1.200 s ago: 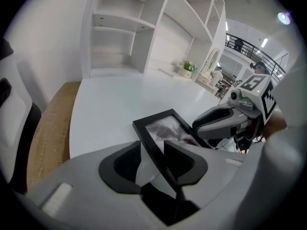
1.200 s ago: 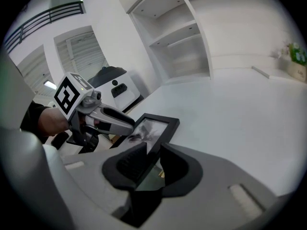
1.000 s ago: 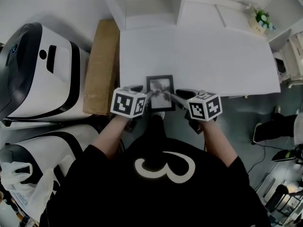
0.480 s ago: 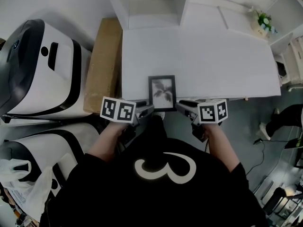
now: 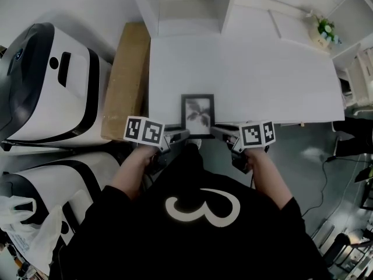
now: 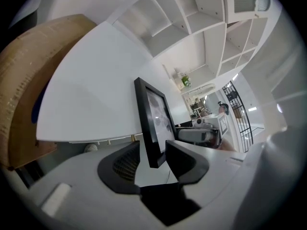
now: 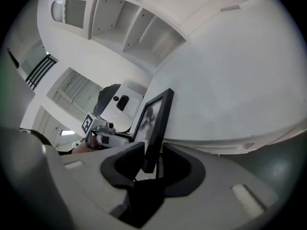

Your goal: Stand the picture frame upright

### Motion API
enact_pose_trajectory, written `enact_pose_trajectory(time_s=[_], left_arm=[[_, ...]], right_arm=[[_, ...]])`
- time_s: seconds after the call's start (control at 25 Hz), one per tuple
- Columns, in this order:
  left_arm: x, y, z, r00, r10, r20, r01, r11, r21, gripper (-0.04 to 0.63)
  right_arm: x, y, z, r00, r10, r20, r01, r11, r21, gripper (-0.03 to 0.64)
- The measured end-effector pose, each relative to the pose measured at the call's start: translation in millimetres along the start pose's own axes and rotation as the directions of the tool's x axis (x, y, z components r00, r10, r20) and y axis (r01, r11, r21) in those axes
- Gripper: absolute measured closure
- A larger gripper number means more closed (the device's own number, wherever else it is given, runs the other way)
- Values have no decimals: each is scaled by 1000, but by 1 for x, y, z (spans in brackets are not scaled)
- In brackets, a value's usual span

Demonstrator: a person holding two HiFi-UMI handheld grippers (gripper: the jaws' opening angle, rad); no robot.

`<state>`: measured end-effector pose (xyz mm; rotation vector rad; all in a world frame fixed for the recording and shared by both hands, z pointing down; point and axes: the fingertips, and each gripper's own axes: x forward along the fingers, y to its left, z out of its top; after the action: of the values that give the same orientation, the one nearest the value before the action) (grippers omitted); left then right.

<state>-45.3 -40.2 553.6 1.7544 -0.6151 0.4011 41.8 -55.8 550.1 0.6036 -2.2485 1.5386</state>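
1. Your picture frame [image 5: 197, 114] is at the near edge of the white table [image 5: 262, 69], pretty much upright with the print facing you. I can't tell whether its bottom edge actually sits on the tabletop or hangs just off the front edge.
2. Your left gripper [image 5: 182, 135] is clamped on the frame's bottom left corner. In the left gripper view the black edge is pinched between both pads. It's the same hold as a second ago.
3. Your right gripper [image 5: 217, 130] mirrors that on the bottom right corner, with one jaw in front of the frame's edge and one behind it, closed on it.
4. The big change from a second ago is that both grippers overlapped the frame's lower sides then. Now they've dropped back toward you and sit at the bottom corners.
5. The marker cubes [image 5: 144, 131] have rolled too, so they show at a different angle than before.
6. The print was smeared a second ago and now it's crisp.
7. Versus half a second ago, hardly anything has moved.
8. The cardboard box [image 5: 125, 80] beside the table's left edge and the plant [image 5: 322, 28] at the far right are right where they were.
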Motion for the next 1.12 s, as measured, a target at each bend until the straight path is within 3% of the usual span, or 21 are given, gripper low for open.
enact_pose_trajectory(time_s=[0.24, 0.76, 1.12], left_arm=[[2, 0, 0, 1000, 15, -15, -15, 1000, 9, 466], [2, -2, -8, 995, 71, -68, -64, 993, 102, 466], [-4, -22, 21, 988, 135, -70, -112, 957, 268, 469]], right_arm=[[5, 0, -1, 1000, -15, -22, 14, 1000, -21, 502], [3, 2, -8, 998, -47, -48, 42, 994, -104, 505], [-13, 16, 29, 993, -115, 2, 111, 953, -281, 505]])
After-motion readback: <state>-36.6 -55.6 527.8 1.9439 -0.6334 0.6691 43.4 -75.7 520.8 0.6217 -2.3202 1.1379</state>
